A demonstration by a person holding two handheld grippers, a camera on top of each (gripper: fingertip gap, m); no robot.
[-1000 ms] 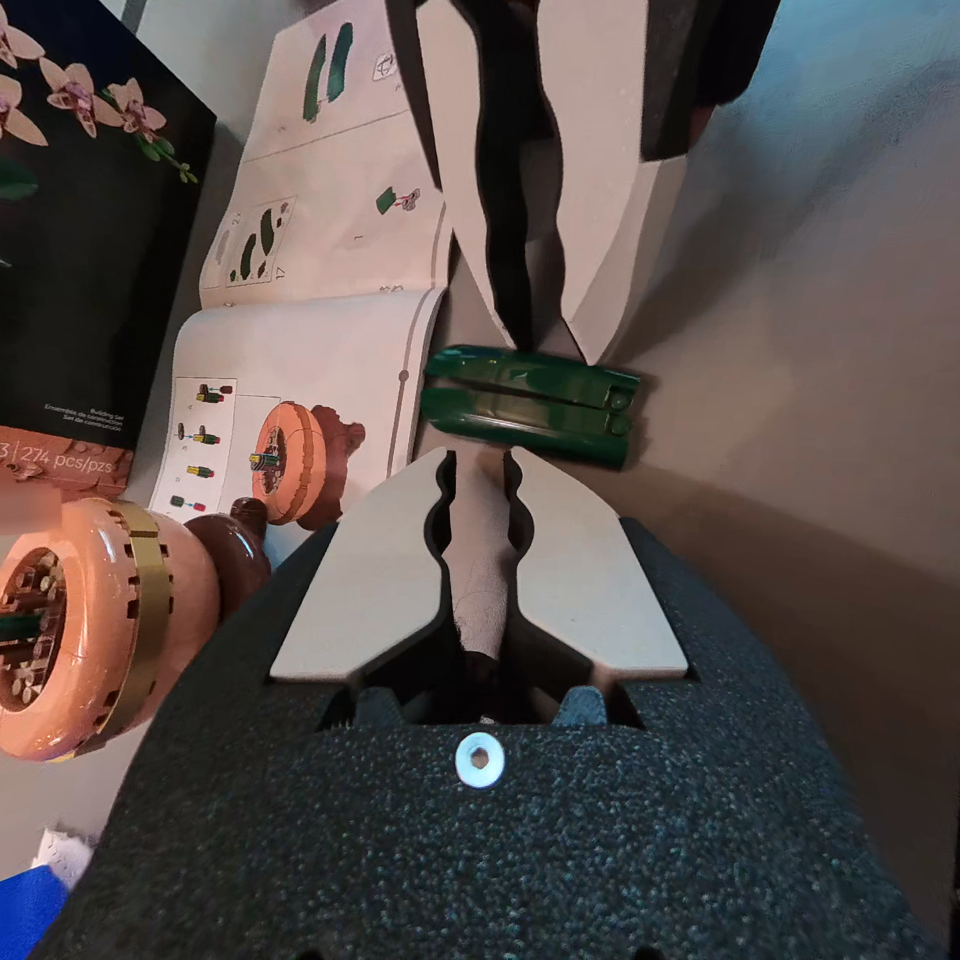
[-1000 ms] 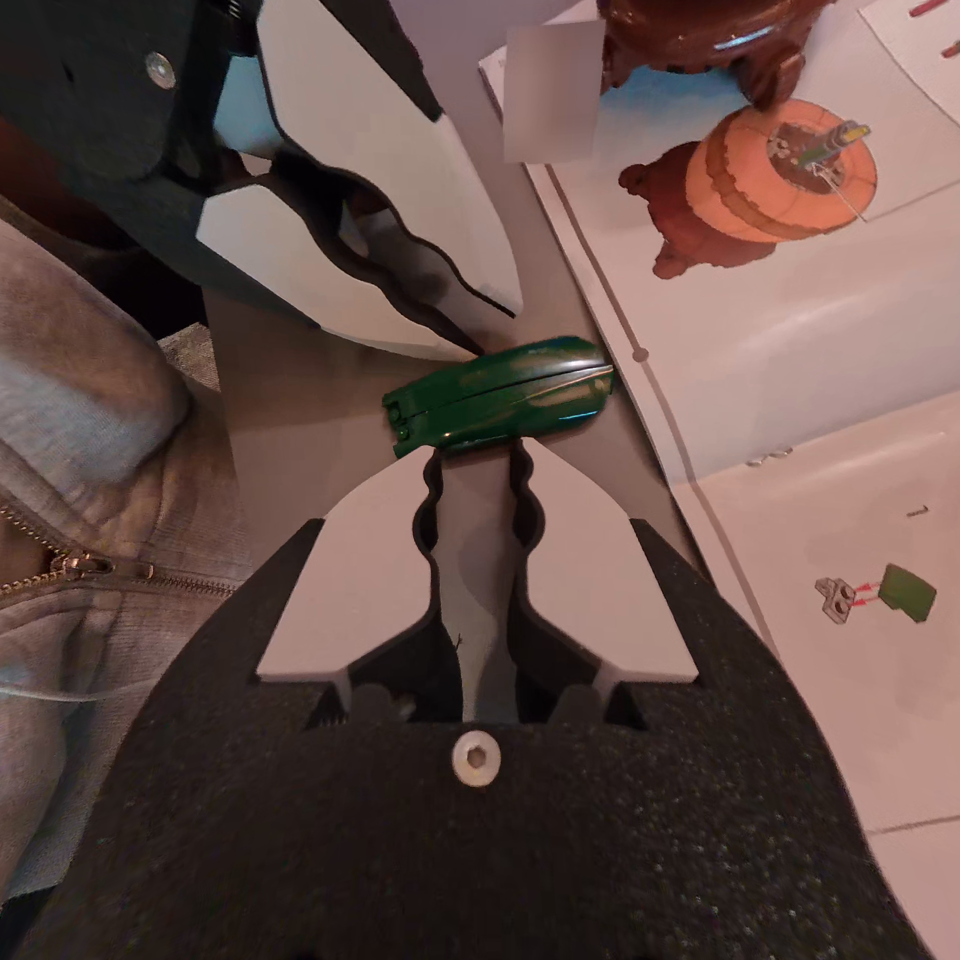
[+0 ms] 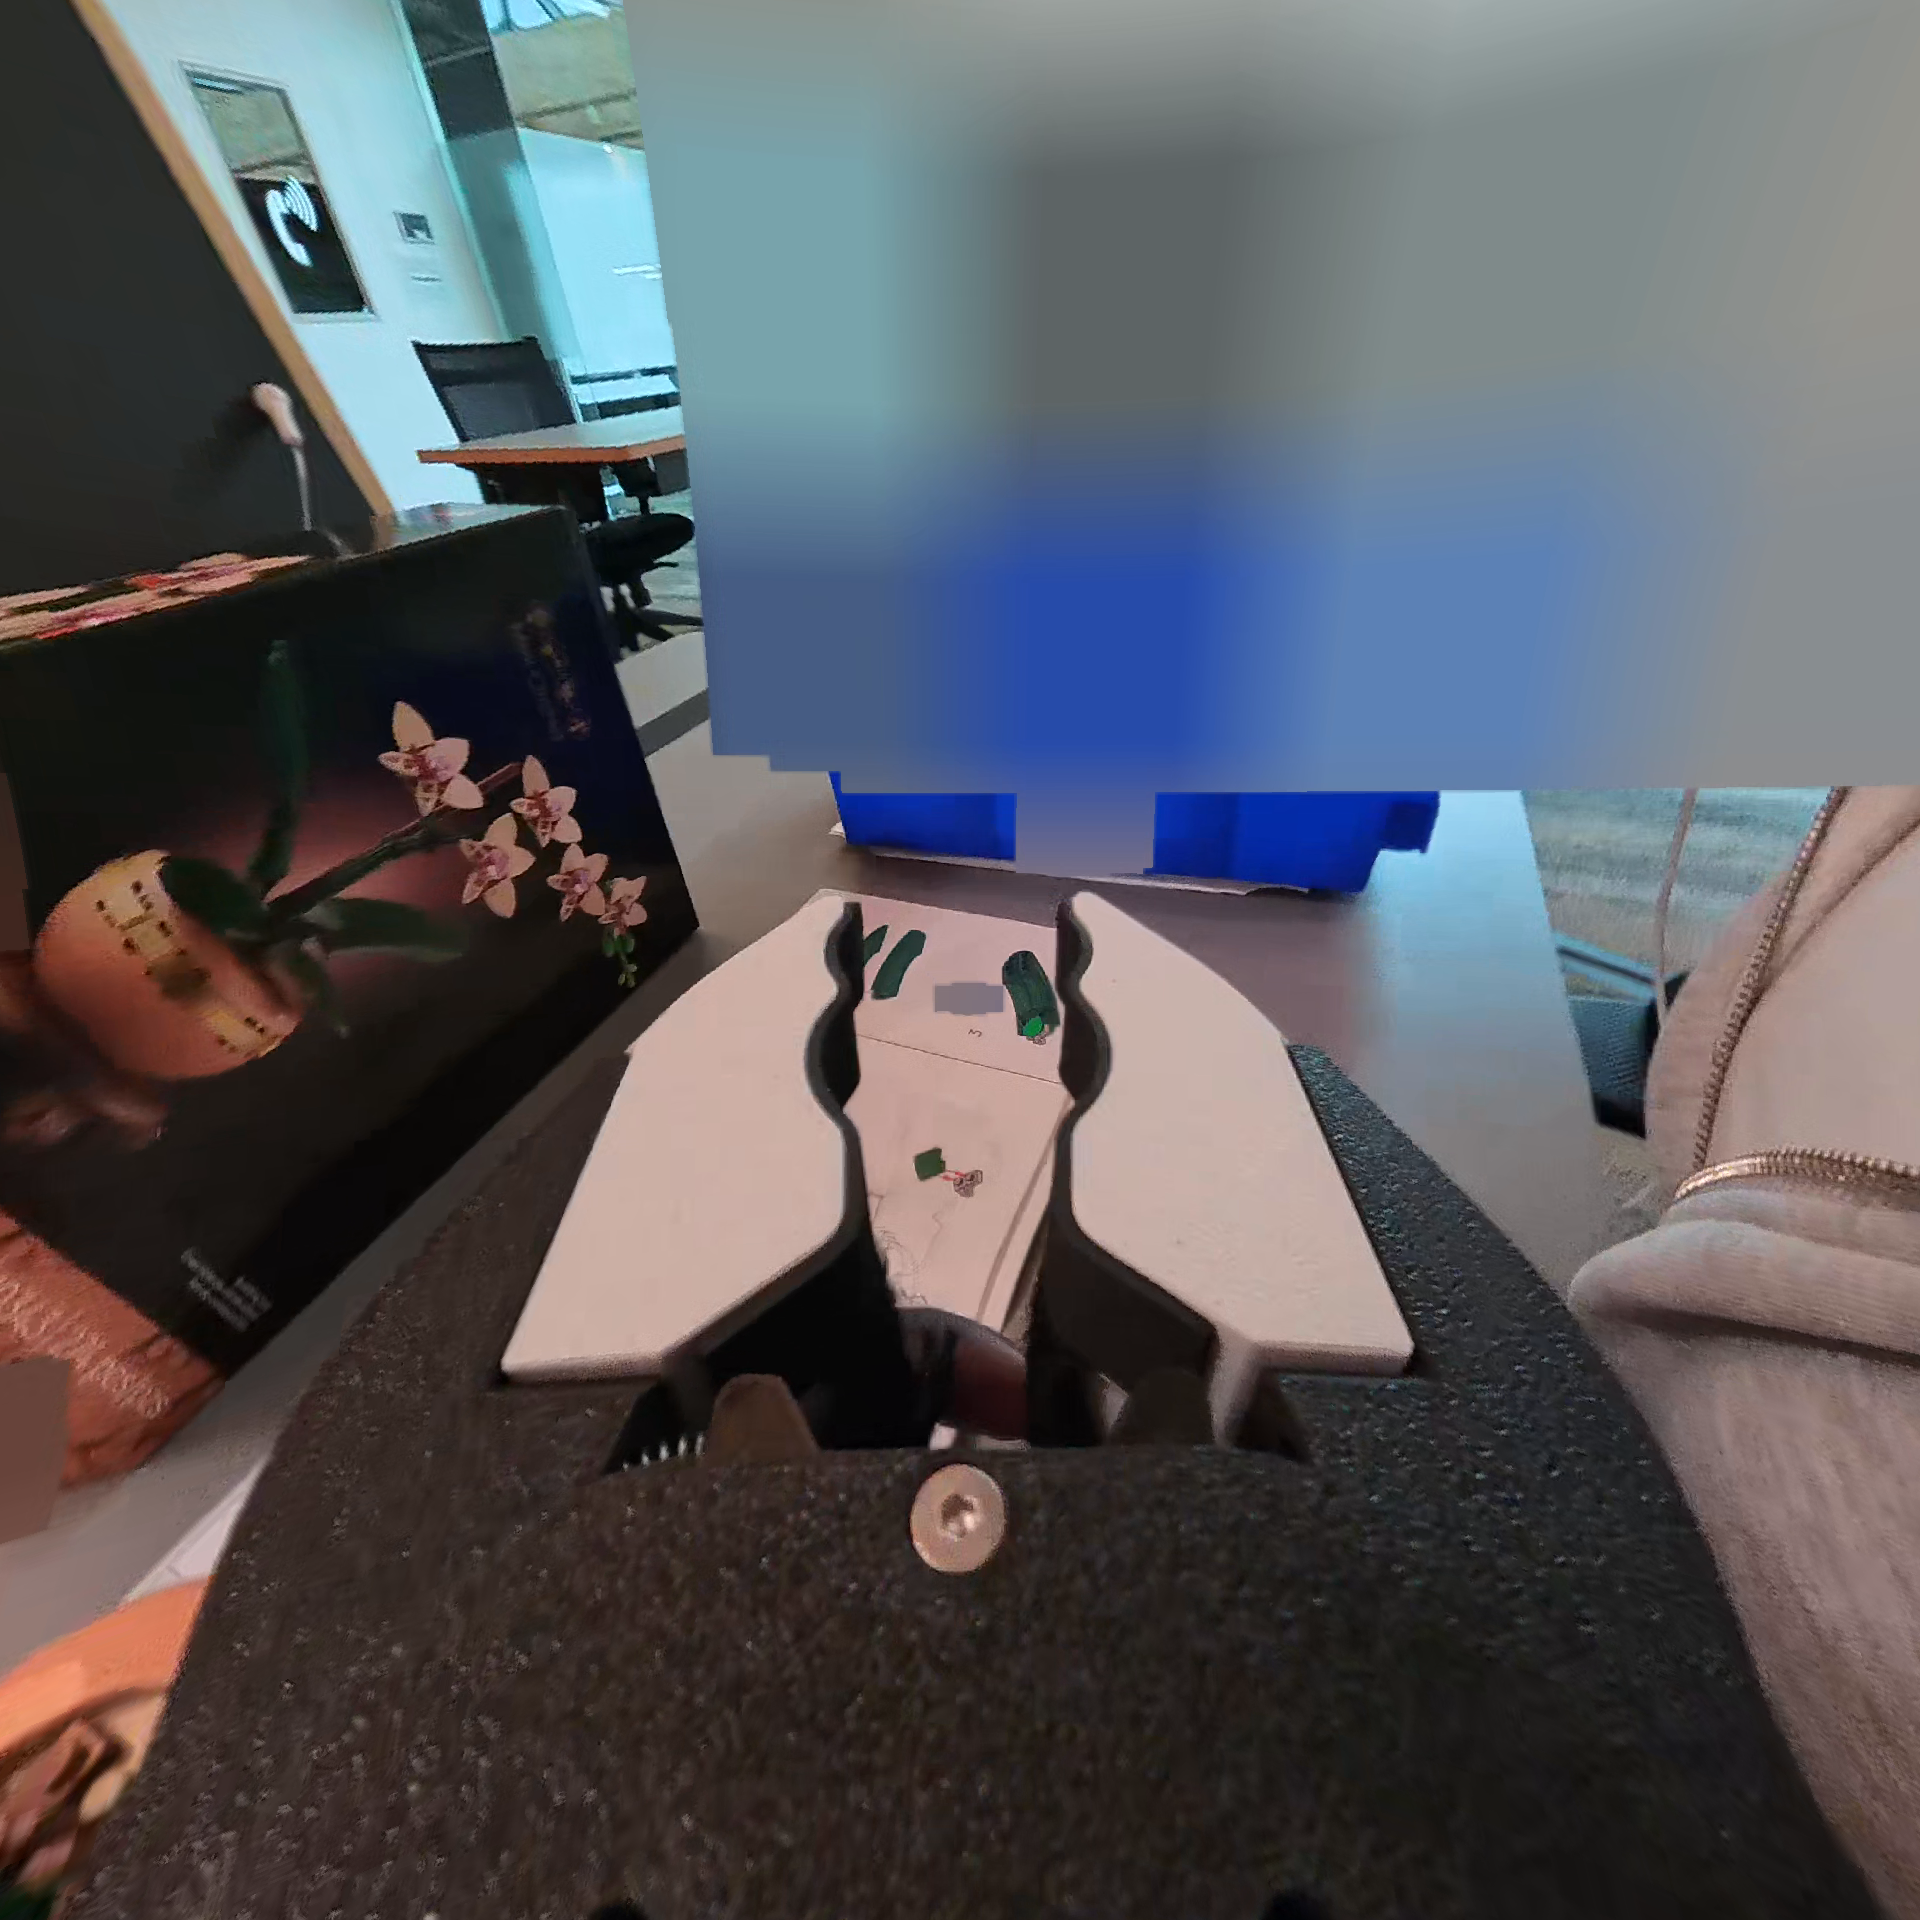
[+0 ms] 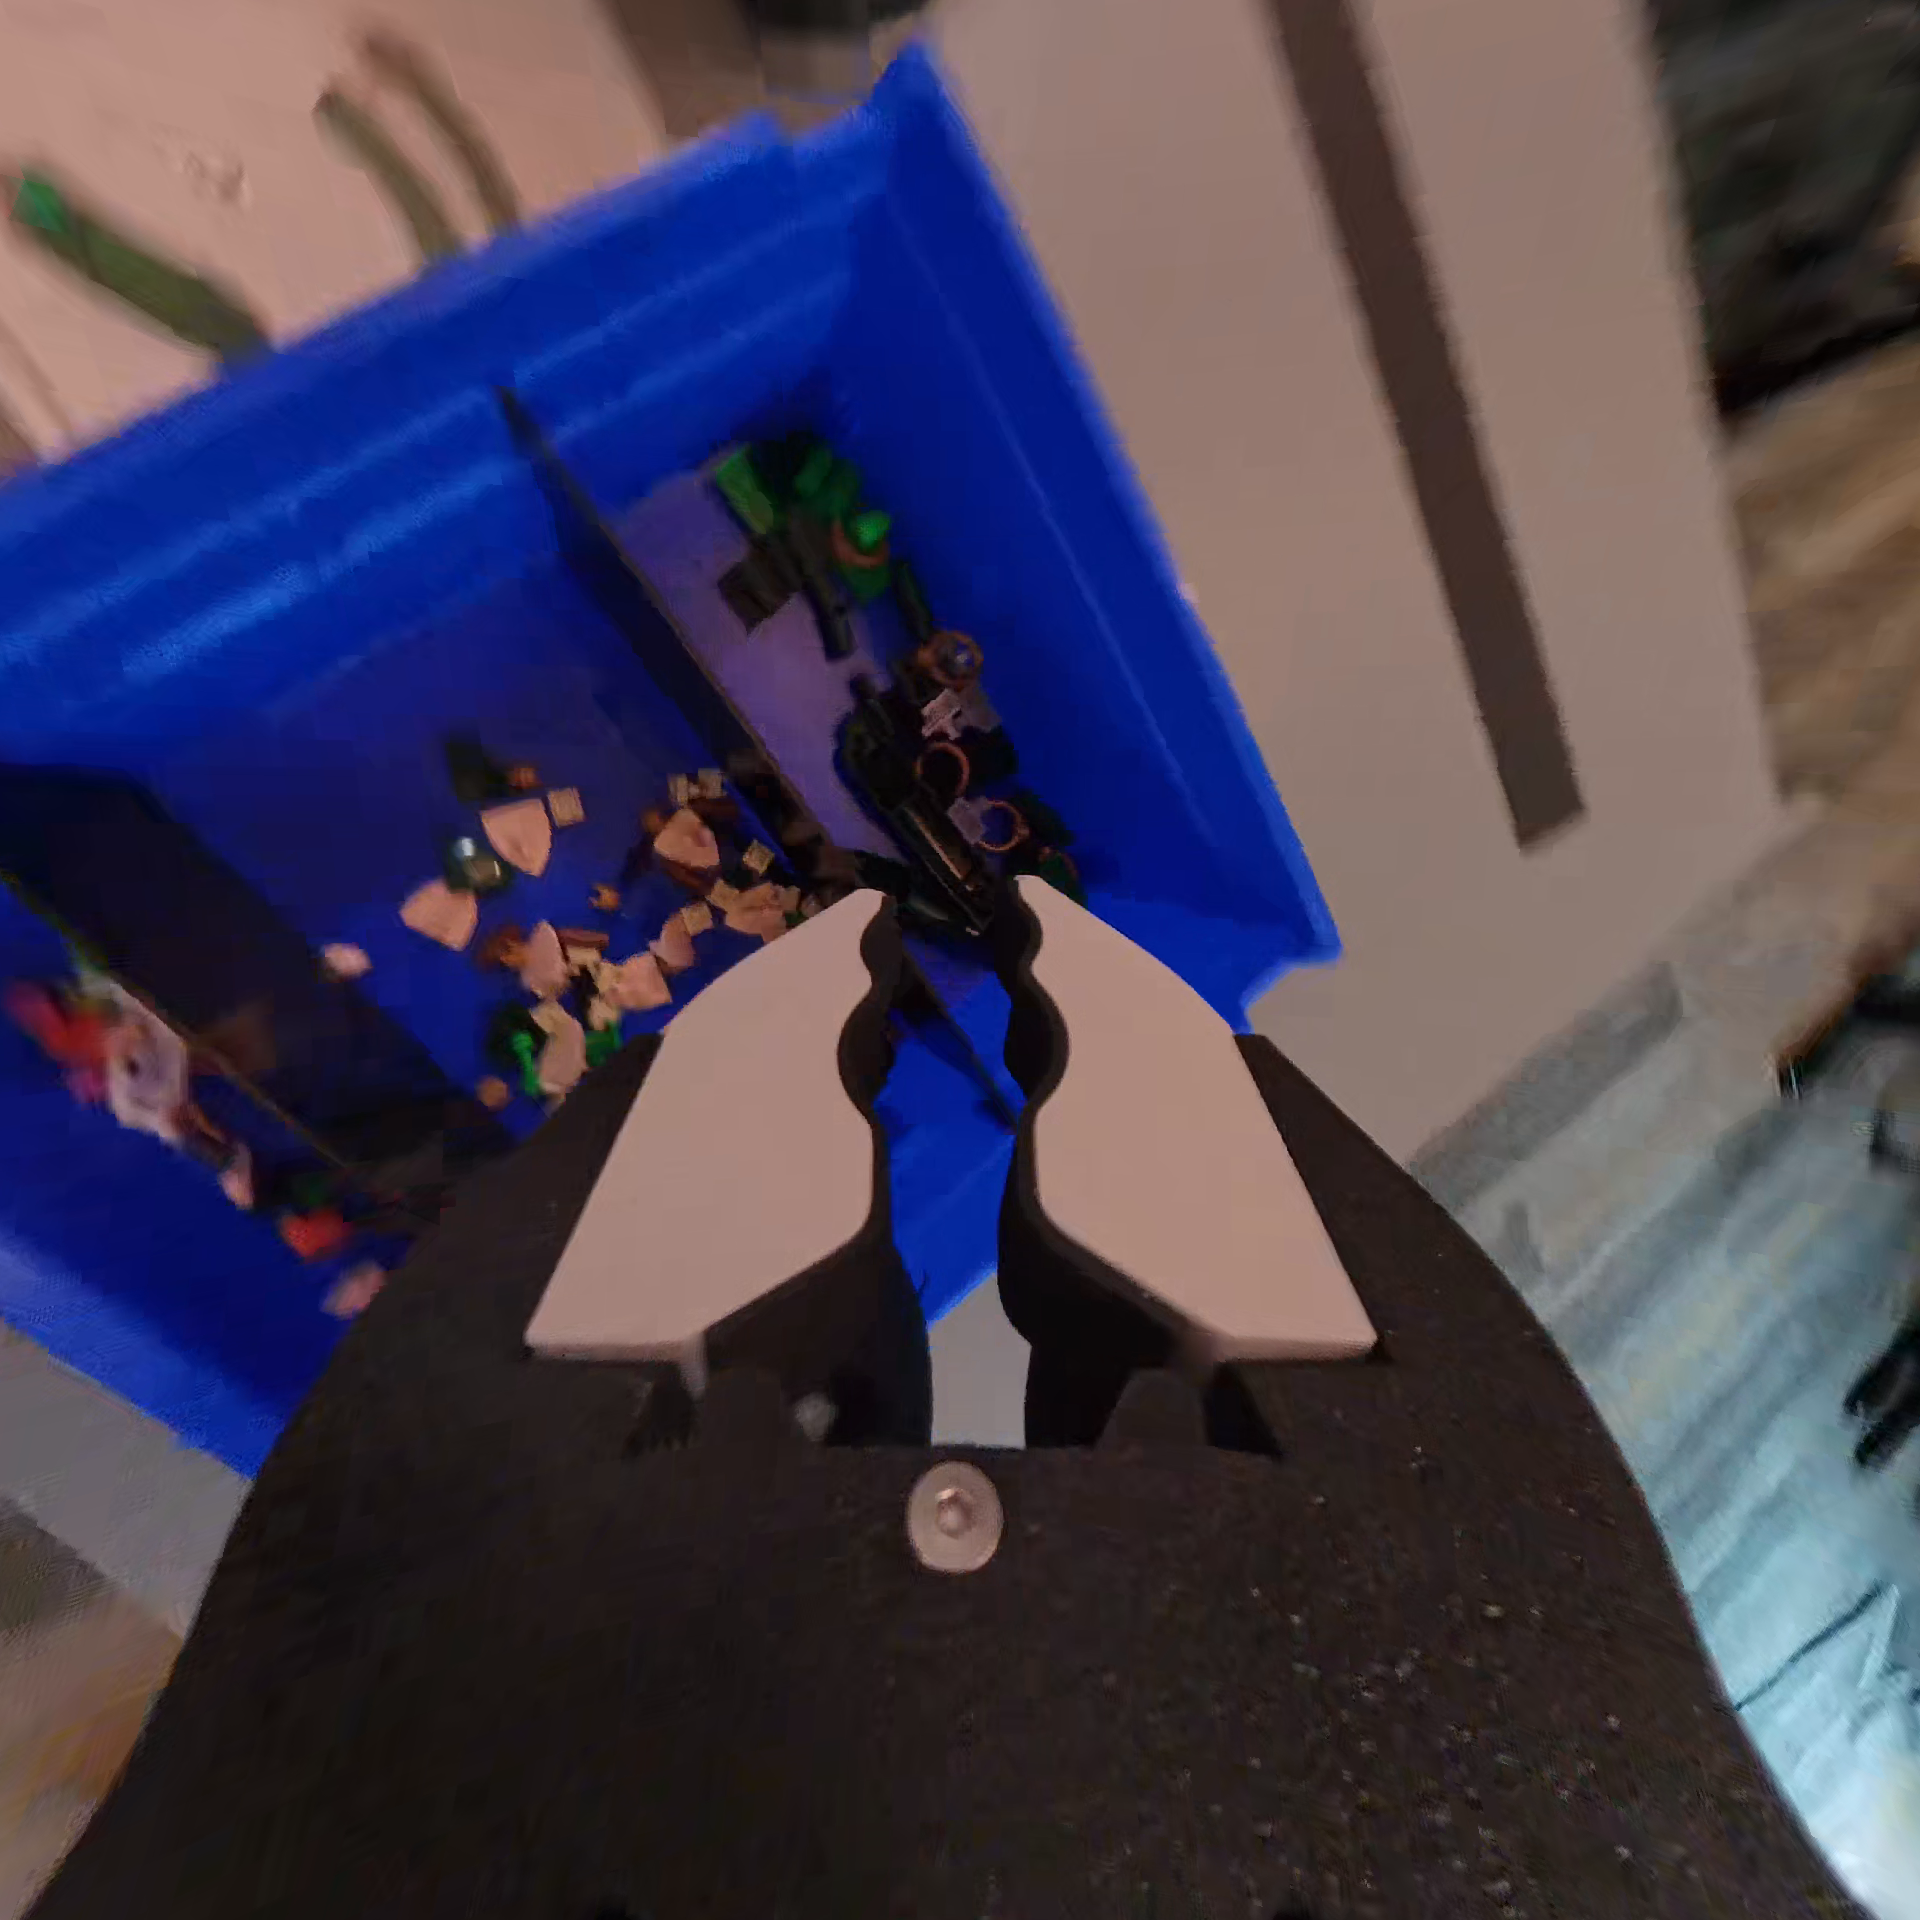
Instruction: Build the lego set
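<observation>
My left gripper (image 3: 958, 914) is open and empty, held above the open instruction booklet (image 3: 956, 1081), whose printed green parts show between the fingers. The peach Lego pot (image 3: 94, 1704) shows at the lower left edge. My right gripper (image 4: 951, 904) is open and empty above the blue divided bin (image 4: 416, 468). Its tips hover over the divider beside the compartment of dark green and black pieces (image 4: 914, 748). The middle compartment holds tan and pink pieces (image 4: 582, 935). The green leaf pieces are out of sight in both views.
The Lego set box (image 3: 312, 935) stands at the left of the booklet. The blue bin (image 3: 1299, 831) sits at the far end of the table. A person's grey sleeve (image 3: 1766, 1351) is at the right. The right wrist view is motion-blurred, with the table edge and floor to the right. Tip to tip, the grippers are about 35 centimetres apart. The peach Lego pot (image 3: 94, 1704) is about 15 centimetres from my left fingertips and 50 centimetres from my right.
Both grippers have left the green leaf pieces on the table. The left one has lifted and tilted up and opened wider. The right one has swung over the blue bin.
</observation>
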